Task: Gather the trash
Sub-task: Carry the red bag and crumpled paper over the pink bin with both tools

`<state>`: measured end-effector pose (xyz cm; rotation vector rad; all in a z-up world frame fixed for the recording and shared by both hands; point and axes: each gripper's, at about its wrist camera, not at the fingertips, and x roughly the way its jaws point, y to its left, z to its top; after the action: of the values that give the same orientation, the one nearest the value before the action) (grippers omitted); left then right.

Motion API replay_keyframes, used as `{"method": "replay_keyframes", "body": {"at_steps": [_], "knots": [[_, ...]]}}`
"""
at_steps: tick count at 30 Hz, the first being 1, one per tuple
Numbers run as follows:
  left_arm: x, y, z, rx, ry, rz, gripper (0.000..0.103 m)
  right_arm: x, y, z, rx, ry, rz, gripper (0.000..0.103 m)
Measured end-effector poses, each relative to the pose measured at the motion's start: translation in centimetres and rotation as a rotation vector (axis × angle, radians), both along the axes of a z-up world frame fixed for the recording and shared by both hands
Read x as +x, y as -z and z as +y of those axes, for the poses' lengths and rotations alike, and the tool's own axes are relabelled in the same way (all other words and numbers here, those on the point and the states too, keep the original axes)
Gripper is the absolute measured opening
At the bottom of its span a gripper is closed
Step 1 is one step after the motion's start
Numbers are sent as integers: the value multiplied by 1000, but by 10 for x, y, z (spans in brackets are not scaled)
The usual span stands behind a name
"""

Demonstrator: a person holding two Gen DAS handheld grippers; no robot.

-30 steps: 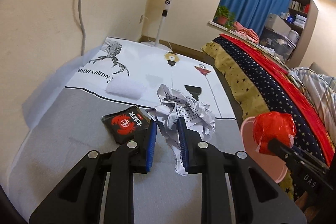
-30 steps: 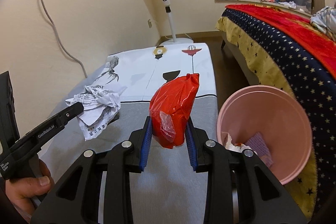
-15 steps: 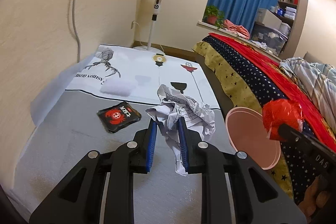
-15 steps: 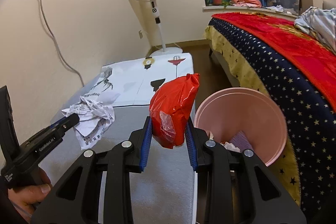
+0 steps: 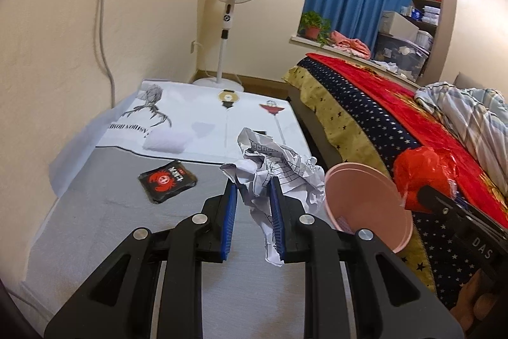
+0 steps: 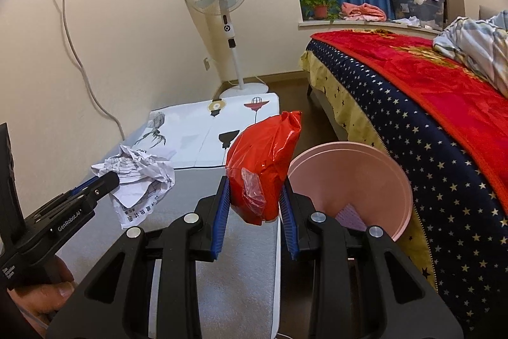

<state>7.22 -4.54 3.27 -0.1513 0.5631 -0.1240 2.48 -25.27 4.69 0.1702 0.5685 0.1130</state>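
Trash is already in both of your tongs, so you are in the carry-to-bin step, with two pieces lifted off the table and nothing dropped yet. Nearest you, the left tongs [image 5: 252, 199] are closed down to a narrow gap on the crumpled paper [image 5: 276, 167], which bulges out past the blue pads and hangs a loose tail below them. The right tongs [image 6: 254, 199] are pinched on the red plastic bag [image 6: 263, 161], which stands up between the pads with a scrap of clear film dangling at its front.

Just to the right of both loads sits the pink bin [image 6: 397, 180], beside the table's right edge and tilted so its mouth faces you; something purple and ridged lies inside it. The bag is the closer of the two to that mouth. Your next move, as I judge it, is to swing the right tongs a little further right until the bag hangs over the opening, then spread the pads; the paper follows the same way. Both loads are light and springy, so let each one clear the rim before you release.

Farther back on the grey table [image 5: 127, 227], a black sachet [image 5: 167, 180] with a red crab emblem and white characters I cannot read is left to collect, and beyond it a white wad [image 5: 166, 142] on the printed sheet.

Readable writing: "GenRobot.AI" on the left tongs' body in the right view, "DAS" on the right tongs' body in the left view.
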Motion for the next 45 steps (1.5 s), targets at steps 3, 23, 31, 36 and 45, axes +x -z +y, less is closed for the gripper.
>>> {"method": "replay_keyframes", "body": {"at_steps": [3,23,31,36,45], "knots": [[-6,2,-9,32,17,-7,21,-4,-3,-2,-4,6,-6,31],[15,17,-31,-19,99,6,21,-14,-23,-41,-27,160,-7,31],[33,22,-46,18,118,-4,21,7,-1,-68,0,200,21,31],[43,28,-61,35,134,-4,21,25,11,-79,21,228,31,31],[74,45,-101,56,210,-7,21,53,28,-89,-20,294,43,31]]}}
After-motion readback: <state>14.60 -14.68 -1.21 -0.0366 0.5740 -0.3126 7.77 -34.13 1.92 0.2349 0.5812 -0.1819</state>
